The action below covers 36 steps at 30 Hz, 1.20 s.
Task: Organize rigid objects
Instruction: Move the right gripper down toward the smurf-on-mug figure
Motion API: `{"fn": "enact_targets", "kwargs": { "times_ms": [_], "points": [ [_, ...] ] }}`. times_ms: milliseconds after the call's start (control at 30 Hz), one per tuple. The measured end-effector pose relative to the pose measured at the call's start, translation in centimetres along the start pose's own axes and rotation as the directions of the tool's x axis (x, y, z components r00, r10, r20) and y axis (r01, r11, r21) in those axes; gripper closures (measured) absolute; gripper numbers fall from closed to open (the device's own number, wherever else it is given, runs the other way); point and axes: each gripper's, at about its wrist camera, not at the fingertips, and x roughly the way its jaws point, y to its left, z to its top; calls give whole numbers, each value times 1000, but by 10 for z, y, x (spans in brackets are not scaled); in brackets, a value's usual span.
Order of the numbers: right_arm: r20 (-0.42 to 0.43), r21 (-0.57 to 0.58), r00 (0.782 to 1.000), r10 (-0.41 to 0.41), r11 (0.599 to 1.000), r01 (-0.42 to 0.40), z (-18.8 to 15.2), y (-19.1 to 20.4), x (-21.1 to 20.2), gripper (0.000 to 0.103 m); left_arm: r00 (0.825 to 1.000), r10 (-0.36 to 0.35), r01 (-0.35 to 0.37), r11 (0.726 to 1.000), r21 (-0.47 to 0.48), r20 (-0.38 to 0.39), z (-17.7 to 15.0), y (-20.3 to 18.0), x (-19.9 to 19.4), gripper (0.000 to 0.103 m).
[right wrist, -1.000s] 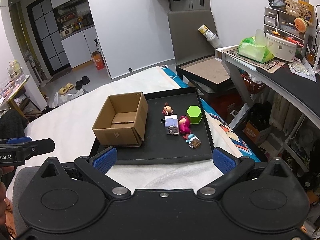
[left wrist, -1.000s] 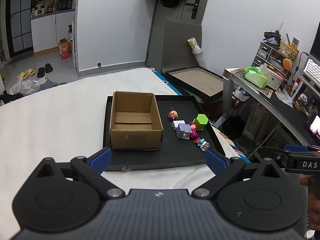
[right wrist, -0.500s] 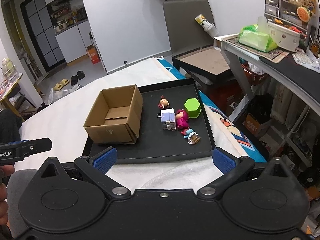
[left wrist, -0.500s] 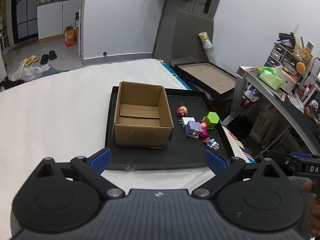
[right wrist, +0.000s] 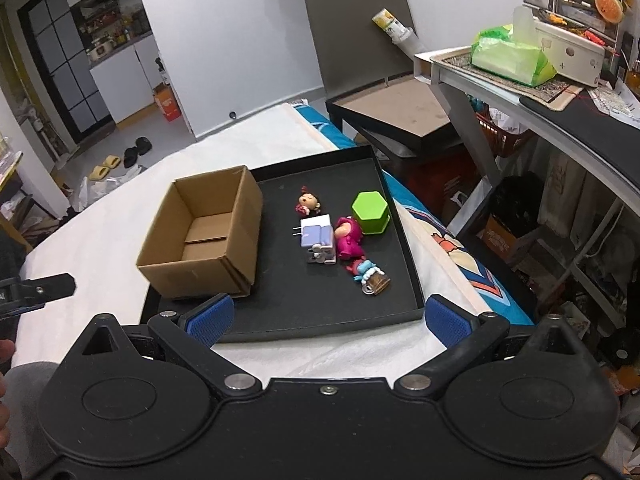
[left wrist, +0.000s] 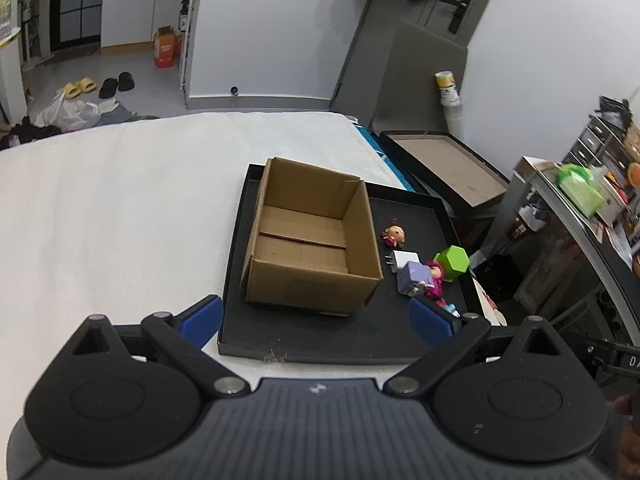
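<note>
Hovering short of tray edge

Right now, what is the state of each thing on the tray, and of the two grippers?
Cardboard box: open, empty, upright.
Green hexagonal box: upright, lid on.
White charger: lying flat, prongs toward the cardboard box.
Pink figure: lying down.
Small doll: lying down.
Left gripper: jaws open, empty.
Right gripper: jaws open, empty.

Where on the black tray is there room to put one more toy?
The black tray is bare along its near edge, in front of the cardboard box and the toys, and at the far end behind the small doll. The box itself is empty. Between the green hexagon block and the charger it is crowded.
</note>
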Motion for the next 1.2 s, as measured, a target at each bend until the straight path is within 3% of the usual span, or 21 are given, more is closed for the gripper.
{"fn": "enact_targets", "kwargs": {
  "times_ms": [200,433,633,833,1100,1200],
  "points": [
    [-10,-11,1000,-6,1000,6,14,-4,20,4,1000,9,-9,999,-31,-23,13,9,21,5],
    [-85,-8,996,1,1000,-2,29,-8,52,15,998,23,-27,997,-68,-59,27,20,48,6],
    [-144,-19,990,-2,1000,-1,41,-11,79,16,995,42,-50,994,-93,-94,40,29,71,7],
    [-202,-9,979,0,1000,-2,50,-18,108,18,987,47,-65,991,-118,-154,51,40,98,22],
    [-303,-12,953,-11,1000,8,57,-26,145,26,968,62,-99,985,-145,-244,61,53,138,32],
    [-339,-19,941,-10,1000,4,61,-27,159,36,961,59,-99,986,-137,-269,64,53,151,35]
  ]
}}
